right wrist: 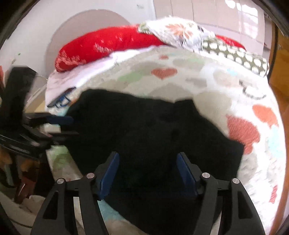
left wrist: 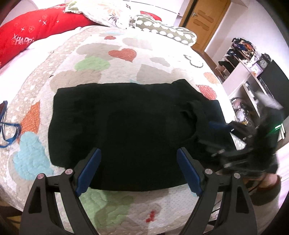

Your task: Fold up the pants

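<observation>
Quilted bed (left wrist: 126, 41) held folded pants (left wrist: 126, 126) ahead of both wide-open, empty grippers (left wrist: 139, 162) (right wrist: 147, 168); a careless snag might undo folds.

One pair of black pants (left wrist: 122, 126) is lying folded on one bed (left wrist: 126, 207). Two grippers are showing: the left gripper (left wrist: 138, 153) and the right gripper (right wrist: 147, 157). One red pillow (left wrist: 36, 27), one floral pillow (left wrist: 108, 12) and one dotted pillow (left wrist: 168, 32) are sitting at the head. One blue hanger (left wrist: 9, 130) is lying beside.
</observation>
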`<state>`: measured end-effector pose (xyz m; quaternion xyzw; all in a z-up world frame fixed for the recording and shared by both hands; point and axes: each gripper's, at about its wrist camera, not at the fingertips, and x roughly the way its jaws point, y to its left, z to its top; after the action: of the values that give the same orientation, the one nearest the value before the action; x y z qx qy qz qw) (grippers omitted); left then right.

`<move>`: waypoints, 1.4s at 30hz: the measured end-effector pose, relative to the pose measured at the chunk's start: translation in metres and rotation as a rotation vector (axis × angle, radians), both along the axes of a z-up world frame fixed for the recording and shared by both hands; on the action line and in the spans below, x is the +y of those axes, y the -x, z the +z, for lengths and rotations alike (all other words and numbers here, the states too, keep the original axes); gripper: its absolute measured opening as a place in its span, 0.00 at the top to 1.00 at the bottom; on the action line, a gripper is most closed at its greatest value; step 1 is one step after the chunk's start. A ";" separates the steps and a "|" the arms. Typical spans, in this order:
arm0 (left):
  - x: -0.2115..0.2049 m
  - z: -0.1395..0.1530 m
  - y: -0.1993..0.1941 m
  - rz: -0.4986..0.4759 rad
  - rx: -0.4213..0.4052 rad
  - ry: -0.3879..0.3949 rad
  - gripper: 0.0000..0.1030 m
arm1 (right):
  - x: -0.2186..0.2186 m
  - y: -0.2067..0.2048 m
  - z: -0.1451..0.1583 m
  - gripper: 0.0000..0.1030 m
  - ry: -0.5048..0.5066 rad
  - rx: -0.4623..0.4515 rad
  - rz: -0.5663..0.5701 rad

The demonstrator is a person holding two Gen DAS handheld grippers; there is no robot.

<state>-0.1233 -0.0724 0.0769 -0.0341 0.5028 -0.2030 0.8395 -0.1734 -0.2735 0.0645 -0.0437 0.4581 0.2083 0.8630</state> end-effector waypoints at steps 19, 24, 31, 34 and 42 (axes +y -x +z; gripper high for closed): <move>0.066 0.013 0.021 0.143 0.000 0.151 0.16 | 0.059 -0.041 0.033 0.29 -0.027 -0.039 0.145; 0.082 0.002 0.026 0.184 0.048 0.213 0.16 | 0.070 -0.051 0.031 0.28 -0.041 -0.034 0.162; 0.093 -0.020 0.024 0.281 0.108 0.266 0.16 | 0.100 -0.078 0.037 0.20 -0.078 -0.038 0.226; 0.086 -0.027 0.020 0.273 0.118 0.276 0.16 | 0.122 -0.092 0.037 0.20 -0.073 -0.037 0.262; 0.074 -0.039 0.007 0.260 0.125 0.304 0.16 | 0.182 -0.125 0.013 0.19 0.043 0.008 0.376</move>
<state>-0.1298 0.0013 0.0375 -0.2373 0.5088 -0.1641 0.8111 -0.0479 -0.0913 0.0780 -0.1462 0.4496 0.3562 0.8060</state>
